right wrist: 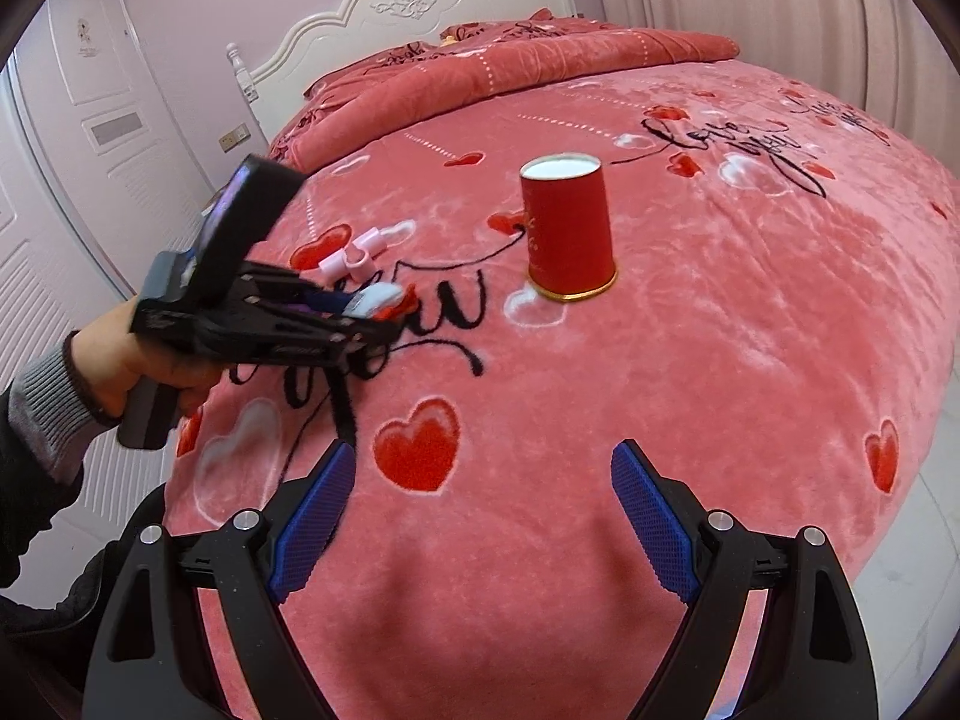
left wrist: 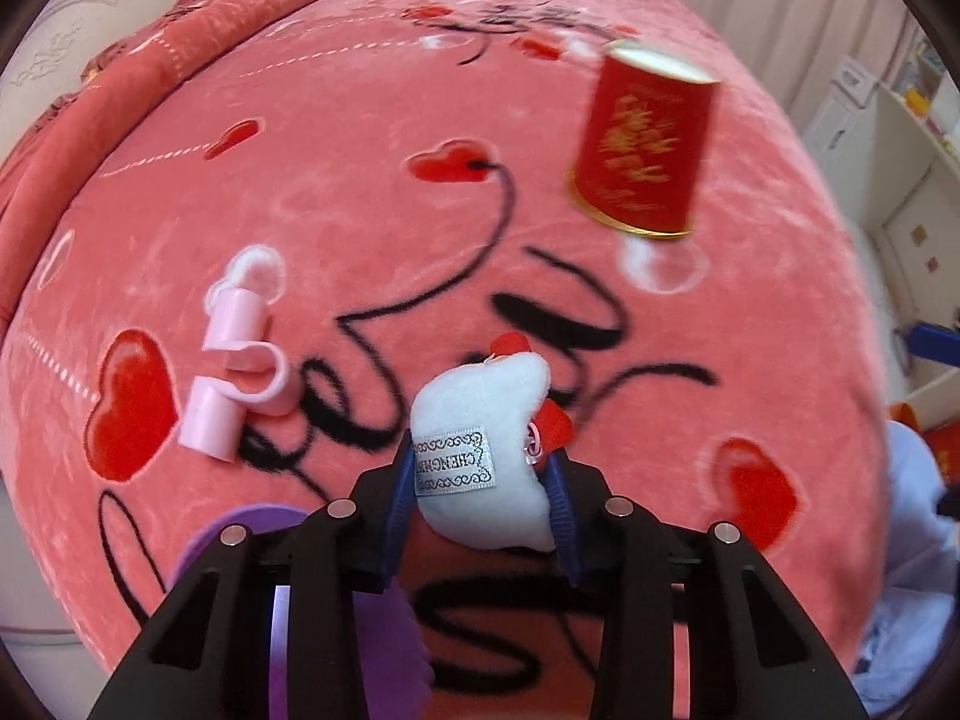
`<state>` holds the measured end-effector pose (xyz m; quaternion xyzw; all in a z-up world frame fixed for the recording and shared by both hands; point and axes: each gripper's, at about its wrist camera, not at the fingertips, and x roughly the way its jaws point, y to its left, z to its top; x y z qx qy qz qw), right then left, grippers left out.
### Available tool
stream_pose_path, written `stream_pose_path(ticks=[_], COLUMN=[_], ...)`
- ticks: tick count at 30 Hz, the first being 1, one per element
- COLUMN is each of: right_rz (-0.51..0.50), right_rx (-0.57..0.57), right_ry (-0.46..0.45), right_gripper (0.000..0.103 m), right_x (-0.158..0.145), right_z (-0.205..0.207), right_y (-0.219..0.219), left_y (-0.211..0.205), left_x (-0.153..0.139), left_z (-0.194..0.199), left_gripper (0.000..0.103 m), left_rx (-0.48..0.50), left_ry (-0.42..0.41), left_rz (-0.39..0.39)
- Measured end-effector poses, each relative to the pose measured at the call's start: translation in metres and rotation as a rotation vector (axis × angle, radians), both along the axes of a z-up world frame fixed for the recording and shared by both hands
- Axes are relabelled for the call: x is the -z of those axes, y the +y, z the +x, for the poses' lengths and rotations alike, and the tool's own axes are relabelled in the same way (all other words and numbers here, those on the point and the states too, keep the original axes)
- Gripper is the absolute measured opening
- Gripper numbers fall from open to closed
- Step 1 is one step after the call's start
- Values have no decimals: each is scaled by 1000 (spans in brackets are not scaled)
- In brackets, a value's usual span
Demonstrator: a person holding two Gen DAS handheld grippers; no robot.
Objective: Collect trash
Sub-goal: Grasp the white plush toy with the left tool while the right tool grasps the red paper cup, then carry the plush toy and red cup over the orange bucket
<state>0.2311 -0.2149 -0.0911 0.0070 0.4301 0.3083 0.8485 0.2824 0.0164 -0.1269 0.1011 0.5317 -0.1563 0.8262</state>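
Observation:
My left gripper (left wrist: 480, 468) is shut on a small white plush toy (left wrist: 486, 420) with red trim and a sewn label, held just above the pink bed cover; it also shows in the right wrist view (right wrist: 375, 303). A pink plastic clip (left wrist: 234, 372) lies to its left, also seen in the right wrist view (right wrist: 354, 255). A red paper cup (left wrist: 645, 141) stands upside down farther off to the right, mid-bed in the right wrist view (right wrist: 567, 228). My right gripper (right wrist: 480, 480) is open and empty, hovering over the bed's near edge.
The bed's pink heart-print blanket (right wrist: 720, 330) fills both views. A folded red quilt (right wrist: 510, 66) and white headboard (right wrist: 408, 0) lie at the far end. A purple thing (left wrist: 360, 630) shows under my left gripper. White cabinets (left wrist: 888, 156) stand to the right.

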Motion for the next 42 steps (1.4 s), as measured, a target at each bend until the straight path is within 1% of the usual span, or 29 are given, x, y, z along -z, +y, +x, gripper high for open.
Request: stream_pose_path(ticks=[4,6,9,12,17,24,25,26,27,28,30,33,36,39,42], right_rz=[-3,-7,-15,-26,-45,-68,-72,-69,-69,-75,-55,-27,-29,-13,-5], right_rx=[4,1,-1,-5,-17,-21,-21,-35,-57,-62,-68,-58,-52,-29,-15], right_ry=[-27,-52,-79,-99,-101,-101,-102,-95,-79,-67,-76,-70,-68,-49,-54], right_gripper=[86,86,86,86,86,86,80,69,53,52,48,48,48,48,48], right_x=[-7,-11,-17,-18,-8,14,19,22,26,31,29,22,14,5,-6], right_z=[13,24,45,67,106,156,163,165,169,171,166,152,130,98,65], right_y=[-2,-1,3,9,24,47,49,51,54,55,52,42,30,11,-4], left_y=[-17,-25,-32,-36,-34,-26,-24,-23,-22,-22,-22,-27,-33,-43,-52], left_x=[-17,-24,-28,-26,-22,-11,-10,-8,-7,-5,-3,-8,-19,-32,-40], left_z=[-8,-9,-4,5,22,38,38,39,39,40,39,29,15,-8,-33], left_gripper=[41,41,41,41,41,41,41,41,41,41,41,41,41,41,41], left_rx=[39,59,75,83,92,88,86,82,76,74,71,80,87,104,114], left_ry=[-26,-30,-36,-25,-25,-15,-13,-11,-9,-5,-1,-3,-17,-31,-35], left_rz=[-35,-69,-86,-112,-108,-131,-135,-138,-143,-147,-146,-153,-164,-159,-158])
